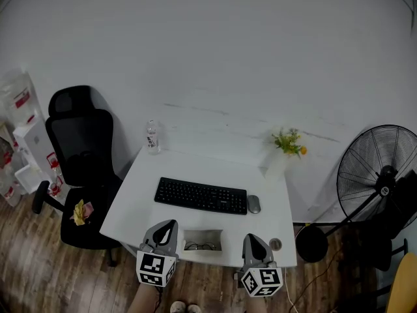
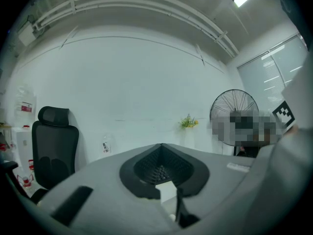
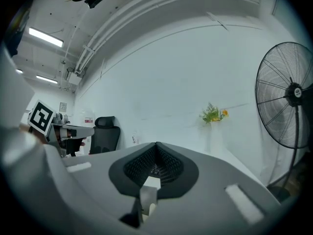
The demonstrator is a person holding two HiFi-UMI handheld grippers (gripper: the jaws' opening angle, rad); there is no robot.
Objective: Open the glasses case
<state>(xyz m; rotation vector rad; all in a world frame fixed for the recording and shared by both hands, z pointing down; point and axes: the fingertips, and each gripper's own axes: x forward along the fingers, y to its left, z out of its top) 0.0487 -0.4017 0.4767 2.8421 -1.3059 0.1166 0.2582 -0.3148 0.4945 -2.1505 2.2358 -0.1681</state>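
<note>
The glasses case (image 1: 202,240) lies at the desk's front edge, a pale oblong box with a pair of dark-rimmed glasses showing in it. My left gripper (image 1: 168,225) hangs just left of the case and my right gripper (image 1: 251,238) just right of it; neither touches it. Both point level toward the far wall. In the left gripper view the jaws (image 2: 162,145) meet at a tip with nothing between them. The right gripper view shows its jaws (image 3: 156,143) closed the same way, empty. The case is hidden below both gripper views.
On the white desk (image 1: 130,204) sit a black keyboard (image 1: 201,195), a grey mouse (image 1: 253,204), a water bottle (image 1: 152,137), a small plant (image 1: 288,142) and a small round object (image 1: 275,244). A black office chair (image 1: 81,155) stands left, a floor fan (image 1: 381,175) right.
</note>
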